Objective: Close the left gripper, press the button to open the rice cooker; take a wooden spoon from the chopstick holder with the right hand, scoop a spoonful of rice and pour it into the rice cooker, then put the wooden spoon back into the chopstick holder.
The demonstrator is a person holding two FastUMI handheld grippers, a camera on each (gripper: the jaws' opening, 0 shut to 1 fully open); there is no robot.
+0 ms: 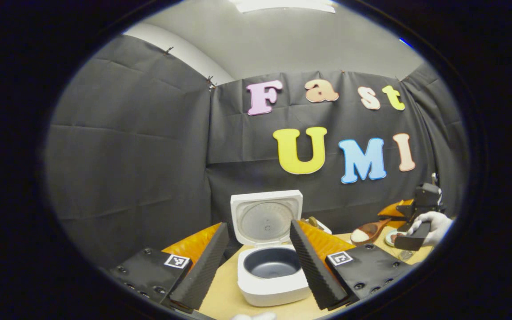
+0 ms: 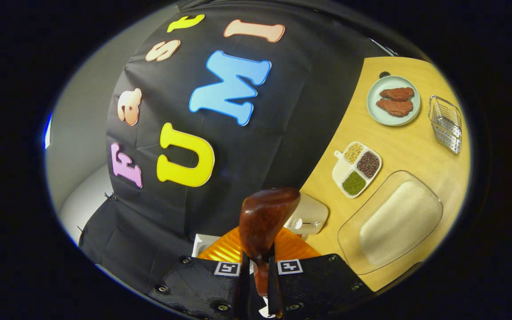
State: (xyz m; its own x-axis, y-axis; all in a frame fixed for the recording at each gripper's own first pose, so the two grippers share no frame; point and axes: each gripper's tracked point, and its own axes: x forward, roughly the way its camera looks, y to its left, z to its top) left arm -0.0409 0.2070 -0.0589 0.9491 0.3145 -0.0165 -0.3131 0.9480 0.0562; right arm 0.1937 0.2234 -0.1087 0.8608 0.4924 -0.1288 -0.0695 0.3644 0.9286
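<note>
**Left gripper view, then right: spoon loaded and held, cooker open**

Left gripper view: the left claw point(image 1: 256, 266) stands open, its two fingers splayed to either side of the cooker point(image 1: 273, 271) on the desk point(image 1: 225, 298). The lid point(image 1: 267, 217) is up and the dark inner pot bare, so the button step looks done; the claw seems held back here, well clear of the pot mouth, to leave room for the pour. Off to the right, a gloved hand point(image 1: 434, 224) holds the right claw point(image 1: 405, 211), and the spoon point(image 1: 369, 232) juts from it toward the cooker with a pale heap, likely rice, in its bowl. It sits level, which would keep the load from spilling. The spoon is well apart from the cooker and to its right.

Right gripper view: the right claw point(image 2: 258, 278) is clamped on the spoon point(image 2: 265, 224) handle, both fingers pressing it, the bowl's back rising straight ahead of the fingertips. The view is rolled, so the desk point(image 2: 416, 146) runs up the right side. On it lie a clear tray of rice point(image 2: 396, 222) just beside the claw, a sectioned dish point(image 2: 356, 169), a plate point(image 2: 394, 106) of meat and a wire basket point(image 2: 447, 124), probably the holder. A white corner beneath the spoon may be the cooker; I cannot tell.
</note>
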